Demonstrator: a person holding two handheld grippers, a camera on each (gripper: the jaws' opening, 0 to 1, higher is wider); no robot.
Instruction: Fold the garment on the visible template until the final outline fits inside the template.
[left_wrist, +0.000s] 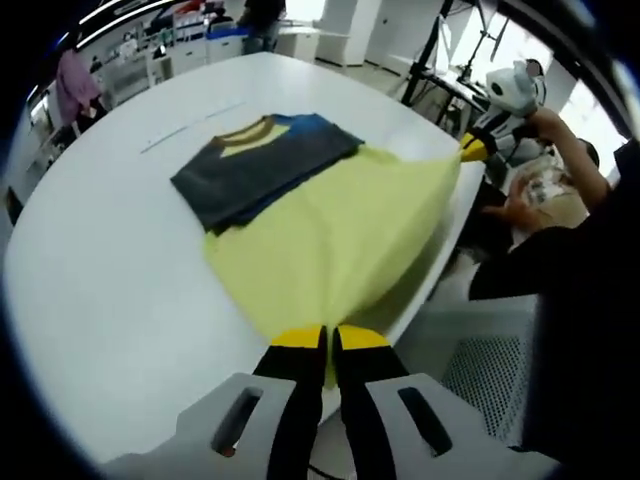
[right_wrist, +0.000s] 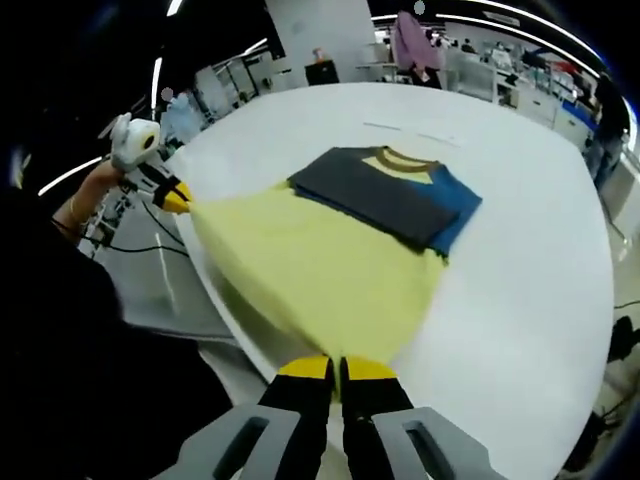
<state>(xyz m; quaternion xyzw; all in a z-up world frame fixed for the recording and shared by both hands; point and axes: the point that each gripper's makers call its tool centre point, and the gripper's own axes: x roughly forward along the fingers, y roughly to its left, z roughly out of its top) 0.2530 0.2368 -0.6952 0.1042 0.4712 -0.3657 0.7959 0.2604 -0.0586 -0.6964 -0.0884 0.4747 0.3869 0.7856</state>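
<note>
A shirt (left_wrist: 300, 200) lies on a white table (left_wrist: 110, 270), its upper part flat on the top: dark grey across the chest, a blue sleeve (left_wrist: 310, 125) on one side, and a yellow-brown collar (left_wrist: 245, 133) facing away from the person. The lower part is pale yellow, and it is lifted off the table and stretched toward the near edge.

In the left gripper view, the left gripper (left_wrist: 328, 340) rises from the bottom with its yellow-tipped jaws pressed together on the yellow hem, so the cloth fans out straight ahead of it toward the grey part. The right gripper (left_wrist: 472, 148) comes in at the right, pinching the other corner of the hem beyond the table edge, with a hand (left_wrist: 545, 125) on it.

In the right gripper view, the right gripper (right_wrist: 338, 370) likewise has its jaws closed on the hem, the yellow cloth (right_wrist: 320, 270) spreading forward from the tips to the grey and blue part (right_wrist: 390, 195). The left gripper (right_wrist: 175, 198) shows at the left, holding the far corner, which is pulled to a point.

Faint thin lines (left_wrist: 190, 125) on the table past the collar may be the template marking; they are too slight to be sure.
</note>
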